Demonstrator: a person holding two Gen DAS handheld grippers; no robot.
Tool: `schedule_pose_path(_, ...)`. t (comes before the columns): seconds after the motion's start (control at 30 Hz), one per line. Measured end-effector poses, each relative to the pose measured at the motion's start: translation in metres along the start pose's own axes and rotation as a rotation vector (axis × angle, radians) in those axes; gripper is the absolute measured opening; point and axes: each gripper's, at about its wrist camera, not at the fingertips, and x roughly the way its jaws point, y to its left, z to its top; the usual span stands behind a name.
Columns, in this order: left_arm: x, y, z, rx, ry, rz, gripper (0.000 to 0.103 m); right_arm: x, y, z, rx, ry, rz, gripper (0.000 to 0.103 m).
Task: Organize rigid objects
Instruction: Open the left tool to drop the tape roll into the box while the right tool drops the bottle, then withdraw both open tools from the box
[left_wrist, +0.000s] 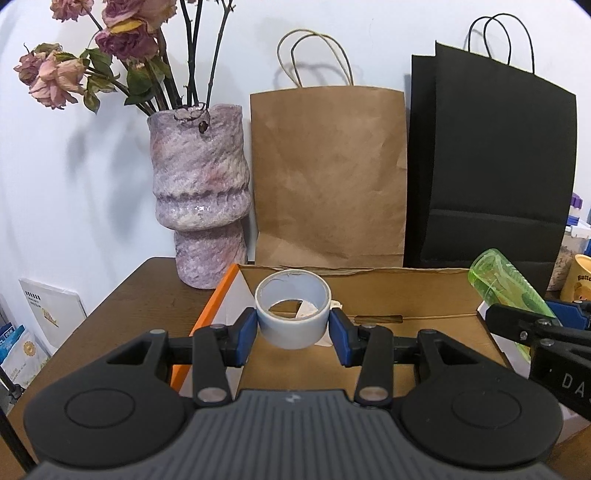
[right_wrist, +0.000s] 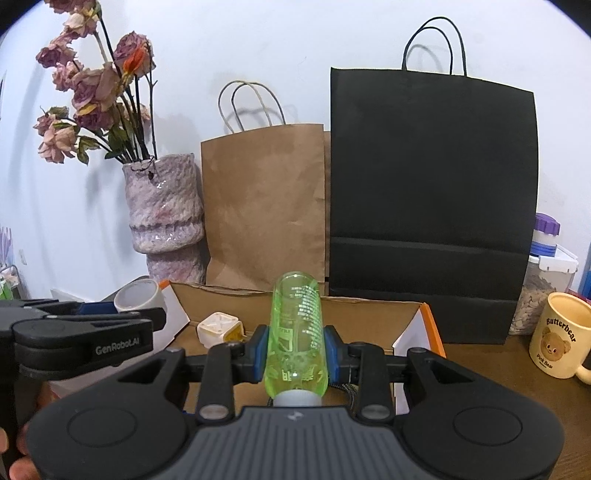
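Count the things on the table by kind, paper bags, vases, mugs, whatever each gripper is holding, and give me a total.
Paper bags: 2, brown bag and black bag
Vases: 1, vase
Mugs: 1, mug
Held by left gripper: 1, tape roll
Held by right gripper: 1, green bottle
Total: 6

Both wrist cams are looking slightly down, close over the cardboard box (left_wrist: 369, 291); both are sharing it, left view sitting further left.
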Motion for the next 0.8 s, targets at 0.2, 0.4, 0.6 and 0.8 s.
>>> schedule_pose_path(0.2, 0.007, -0.001, -0.001, 0.010, 0.015, 0.004, 0.043, 0.006, 0.001, -0.002, -0.005, 0.020, -0.005, 0.030)
schedule_pose_path(0.4, 0.006, -0.002, -0.001, 0.029, 0.008, 0.020, 0.058, 0.008, -0.005, -0.002, 0.012, 0.048, -0.005, 0.030)
schedule_pose_path(0.6, 0.003, 0.001, 0.001, 0.020, -0.017, 0.034, 0.103, 0.003, -0.015, 0.001, 0.046, 0.020, -0.026, 0.092)
schedule_pose_path(0.8, 0.004, 0.002, 0.002, 0.013, -0.008, 0.048, 0.103, -0.003, -0.024, 0.004, 0.088, -0.013, -0.024, 0.103)
